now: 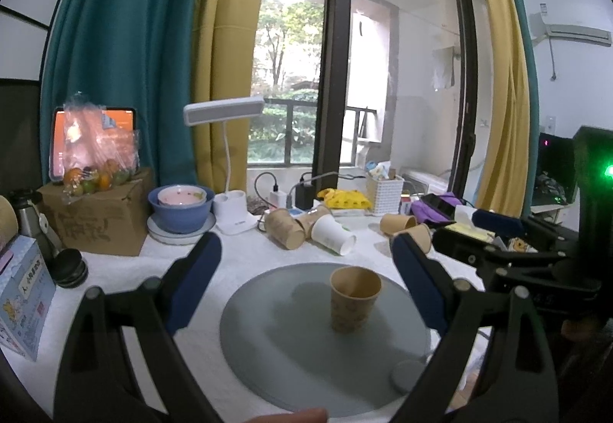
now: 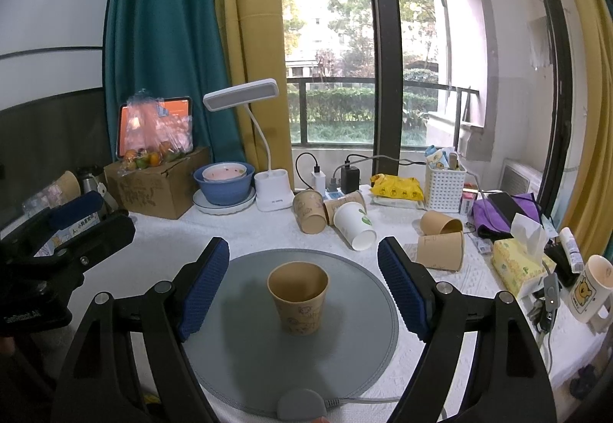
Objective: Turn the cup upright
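White-clothed surface (image 2: 268, 231), cluttered; brown paper cup (image 2: 298, 295) upright on grey round mat (image 2: 237, 346), ahead between spread right claw (image 2: 303, 285) fingers; left claw (image 1: 306, 285) likewise open, empty: flip looks done.

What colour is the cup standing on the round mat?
The cup is tan-brown with faint cartoon drawings, clearest in the right wrist view.
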The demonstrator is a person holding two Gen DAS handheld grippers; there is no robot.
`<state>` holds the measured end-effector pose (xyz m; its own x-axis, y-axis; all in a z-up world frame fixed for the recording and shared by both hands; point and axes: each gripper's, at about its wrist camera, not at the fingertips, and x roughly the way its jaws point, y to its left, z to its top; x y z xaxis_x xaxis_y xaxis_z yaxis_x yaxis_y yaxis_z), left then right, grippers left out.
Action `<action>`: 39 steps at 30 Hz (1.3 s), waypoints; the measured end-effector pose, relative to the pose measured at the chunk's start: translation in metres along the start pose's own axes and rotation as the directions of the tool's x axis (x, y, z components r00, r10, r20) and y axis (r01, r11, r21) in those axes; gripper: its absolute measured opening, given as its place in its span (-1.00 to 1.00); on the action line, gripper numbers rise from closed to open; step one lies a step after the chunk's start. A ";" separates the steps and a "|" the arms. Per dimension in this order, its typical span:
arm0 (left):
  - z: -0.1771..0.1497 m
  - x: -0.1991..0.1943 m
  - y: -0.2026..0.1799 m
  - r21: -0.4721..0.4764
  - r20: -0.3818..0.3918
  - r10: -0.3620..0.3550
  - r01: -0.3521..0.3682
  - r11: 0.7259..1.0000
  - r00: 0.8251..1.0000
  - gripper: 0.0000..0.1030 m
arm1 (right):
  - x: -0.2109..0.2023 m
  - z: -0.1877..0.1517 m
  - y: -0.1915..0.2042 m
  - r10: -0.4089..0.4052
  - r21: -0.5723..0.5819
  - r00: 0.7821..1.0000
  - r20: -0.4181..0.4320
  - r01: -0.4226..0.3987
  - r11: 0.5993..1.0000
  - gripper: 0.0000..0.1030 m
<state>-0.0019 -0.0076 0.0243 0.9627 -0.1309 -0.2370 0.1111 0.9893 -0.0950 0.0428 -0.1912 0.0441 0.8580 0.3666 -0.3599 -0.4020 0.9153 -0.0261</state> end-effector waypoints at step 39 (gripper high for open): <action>-0.001 0.000 0.003 0.002 0.002 -0.001 0.001 1.000 1.000 0.78 | 0.000 0.001 0.001 -0.002 -0.001 1.000 -0.002 0.002 1.000 0.60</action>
<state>-0.0021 -0.0043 0.0234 0.9630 -0.1323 -0.2349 0.1130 0.9892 -0.0938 0.0430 -0.1899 0.0448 0.8579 0.3646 -0.3621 -0.4008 0.9158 -0.0275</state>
